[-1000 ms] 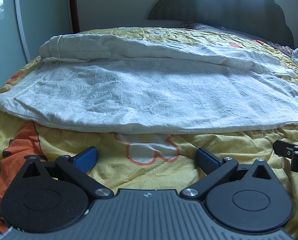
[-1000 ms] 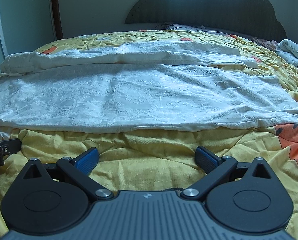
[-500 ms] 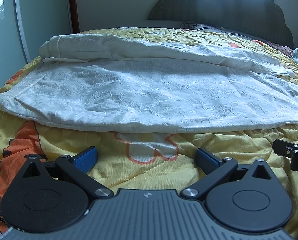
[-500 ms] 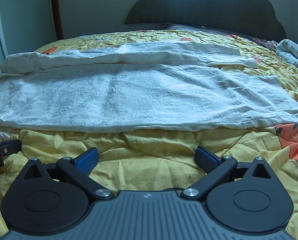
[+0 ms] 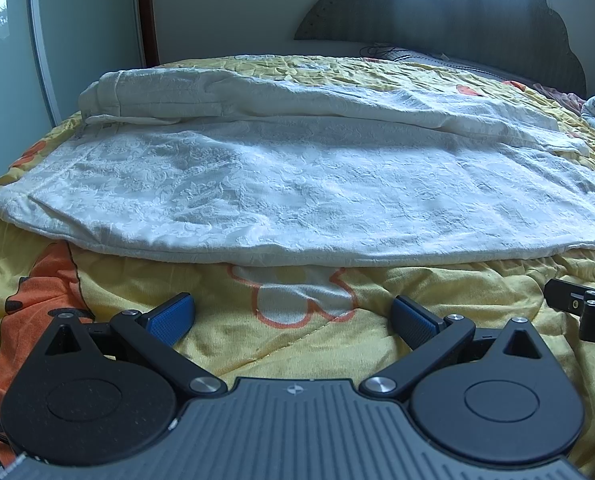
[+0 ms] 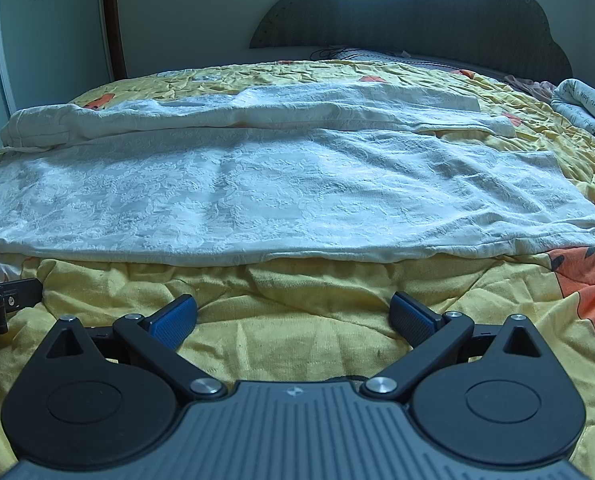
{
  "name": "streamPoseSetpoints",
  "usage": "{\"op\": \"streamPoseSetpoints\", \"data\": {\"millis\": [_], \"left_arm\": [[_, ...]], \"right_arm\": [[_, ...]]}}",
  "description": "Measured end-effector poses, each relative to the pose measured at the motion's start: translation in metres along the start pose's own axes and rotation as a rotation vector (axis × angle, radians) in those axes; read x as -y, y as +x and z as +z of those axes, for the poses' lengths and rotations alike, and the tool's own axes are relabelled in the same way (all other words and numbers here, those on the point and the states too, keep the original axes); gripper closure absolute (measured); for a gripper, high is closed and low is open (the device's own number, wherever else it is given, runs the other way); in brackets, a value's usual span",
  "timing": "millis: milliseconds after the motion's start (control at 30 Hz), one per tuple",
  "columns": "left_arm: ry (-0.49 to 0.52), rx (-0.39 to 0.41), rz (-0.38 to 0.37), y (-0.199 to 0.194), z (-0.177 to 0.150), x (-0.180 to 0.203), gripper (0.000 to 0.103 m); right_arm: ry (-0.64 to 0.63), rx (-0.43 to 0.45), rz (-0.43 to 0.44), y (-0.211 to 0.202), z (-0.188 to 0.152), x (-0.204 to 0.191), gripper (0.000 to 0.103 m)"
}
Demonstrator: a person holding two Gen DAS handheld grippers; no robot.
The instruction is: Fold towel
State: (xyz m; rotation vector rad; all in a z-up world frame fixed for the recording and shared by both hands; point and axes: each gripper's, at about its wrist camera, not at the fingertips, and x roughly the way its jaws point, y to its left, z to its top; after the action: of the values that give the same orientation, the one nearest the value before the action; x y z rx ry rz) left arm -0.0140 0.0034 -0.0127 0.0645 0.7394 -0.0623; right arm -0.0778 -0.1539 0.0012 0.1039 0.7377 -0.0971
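A large white patterned towel (image 5: 297, 184) (image 6: 281, 196) lies spread across the yellow bedspread, its far long side folded over into a thick band. My left gripper (image 5: 293, 316) is open, low over the bedspread just short of the towel's near edge. My right gripper (image 6: 293, 314) is open too, in the same stance further right along that edge. Nothing is between either pair of blue-padded fingers. Part of the right gripper (image 5: 585, 304) shows at the right border of the left wrist view, and part of the left gripper (image 6: 1, 308) at the left border of the right wrist view.
The yellow bedspread (image 5: 337, 340) with orange cartoon prints covers the bed. A dark scalloped headboard (image 6: 417, 12) stands at the far end. A rolled printed cloth (image 6: 589, 108) lies at the far right. A glass sliding door (image 5: 13, 60) is on the left.
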Motion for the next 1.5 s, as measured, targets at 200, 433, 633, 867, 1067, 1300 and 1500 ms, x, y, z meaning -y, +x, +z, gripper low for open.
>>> {"op": "streamPoseSetpoints", "data": {"millis": [200,433,633,867,1067,1300,1500], "left_arm": [[0.000,0.000,0.000,0.000,0.000,0.000,0.000],[-0.001,0.001,0.000,0.000,0.000,-0.001,0.000],[0.012,-0.014,-0.016,-0.005,0.000,-0.007,0.000],[0.094,0.120,0.037,-0.057,0.029,-0.061,0.000],[0.080,0.423,0.281,-0.075,0.129,-0.167,0.000],[-0.277,0.251,-0.011,0.042,0.228,-0.287,0.000],[-0.601,-0.019,-0.235,0.165,0.244,-0.338,0.002]], "right_arm": [[0.000,0.000,0.000,0.000,0.000,0.000,0.000],[0.000,0.001,0.000,0.000,0.000,0.000,0.000],[-0.004,-0.011,-0.003,0.000,0.002,0.000,0.000],[-0.140,0.023,-0.056,-0.032,0.044,0.029,0.000],[-0.312,0.418,-0.156,-0.070,0.137,0.080,0.000],[-0.284,0.435,0.058,-0.030,0.230,0.071,0.000],[-0.359,0.340,0.225,0.033,0.247,0.028,0.000]]}}
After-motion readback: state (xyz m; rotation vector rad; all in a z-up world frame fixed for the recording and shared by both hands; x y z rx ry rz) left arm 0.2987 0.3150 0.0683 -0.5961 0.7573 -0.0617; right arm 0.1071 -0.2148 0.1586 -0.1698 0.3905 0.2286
